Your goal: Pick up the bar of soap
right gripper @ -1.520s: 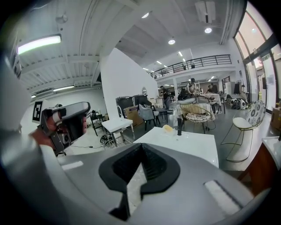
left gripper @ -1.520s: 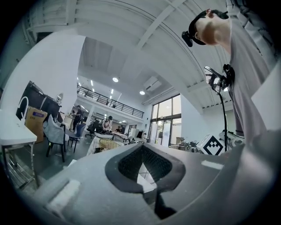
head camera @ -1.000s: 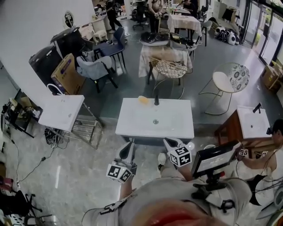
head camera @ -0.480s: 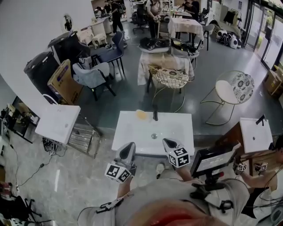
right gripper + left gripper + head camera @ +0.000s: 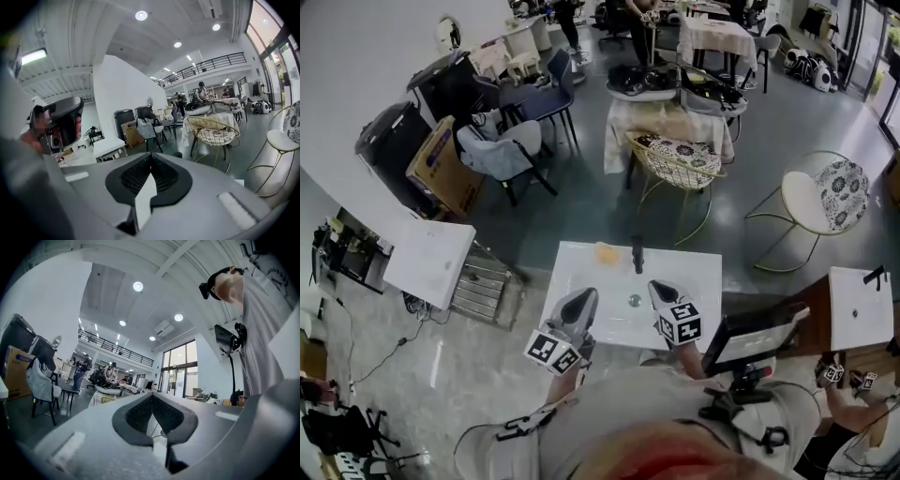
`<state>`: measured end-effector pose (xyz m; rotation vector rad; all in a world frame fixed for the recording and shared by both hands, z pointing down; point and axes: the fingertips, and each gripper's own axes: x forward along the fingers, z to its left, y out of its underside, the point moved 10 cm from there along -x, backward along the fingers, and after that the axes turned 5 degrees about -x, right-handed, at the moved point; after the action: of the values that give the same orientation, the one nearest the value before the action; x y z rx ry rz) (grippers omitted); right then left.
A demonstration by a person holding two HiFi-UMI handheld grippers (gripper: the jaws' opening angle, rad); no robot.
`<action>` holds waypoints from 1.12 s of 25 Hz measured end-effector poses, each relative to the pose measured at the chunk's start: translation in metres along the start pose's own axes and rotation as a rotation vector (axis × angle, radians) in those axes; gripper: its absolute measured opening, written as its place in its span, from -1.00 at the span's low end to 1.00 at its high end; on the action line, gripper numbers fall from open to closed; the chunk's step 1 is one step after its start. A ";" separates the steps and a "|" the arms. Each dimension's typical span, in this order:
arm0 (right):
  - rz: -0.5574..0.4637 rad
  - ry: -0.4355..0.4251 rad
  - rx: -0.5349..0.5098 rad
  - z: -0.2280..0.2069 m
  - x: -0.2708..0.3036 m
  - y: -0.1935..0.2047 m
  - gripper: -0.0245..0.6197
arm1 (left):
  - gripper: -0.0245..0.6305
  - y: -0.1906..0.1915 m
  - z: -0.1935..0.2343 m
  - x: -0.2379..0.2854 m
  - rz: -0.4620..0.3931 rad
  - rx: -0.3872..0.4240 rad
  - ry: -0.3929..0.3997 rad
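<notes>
View from above of a person standing at a white tabletop (image 5: 698,281) shaped like a washbasin, in a large room crowded with furniture. The bar of soap (image 5: 606,253), a pale orange lump, lies at the far edge of the tabletop, just left of a black tap (image 5: 637,254). A small drain hole (image 5: 635,300) sits nearer the person, in the middle of the basin.

The person holds grey tongs in each hand, both reaching over the near edge of the tabletop. The left tongs (image 5: 581,298) are over the near left part, and the right tongs (image 5: 659,289) are just right of the drain hole. Both are well apart from the soap.

Seen up close, the left tongs (image 5: 152,397) are closed tip to tip with nothing between them. The right tongs (image 5: 150,157) are likewise closed and empty.

Beyond the tabletop stands a wire chair (image 5: 680,155) with a patterned cushion. To the left are a second white slab (image 5: 428,262) on a frame and a cardboard box (image 5: 441,164).
</notes>
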<state>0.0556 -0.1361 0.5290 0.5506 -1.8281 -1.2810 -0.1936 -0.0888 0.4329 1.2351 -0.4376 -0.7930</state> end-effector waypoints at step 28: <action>-0.014 0.239 -0.019 -0.013 0.022 -0.044 -0.92 | -0.94 -0.031 0.102 0.073 -0.070 -0.019 0.102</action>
<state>0.0496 -0.1766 0.4986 0.6764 -1.6153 -1.1866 -0.2240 -0.2144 0.4256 1.2730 -0.3051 -0.7878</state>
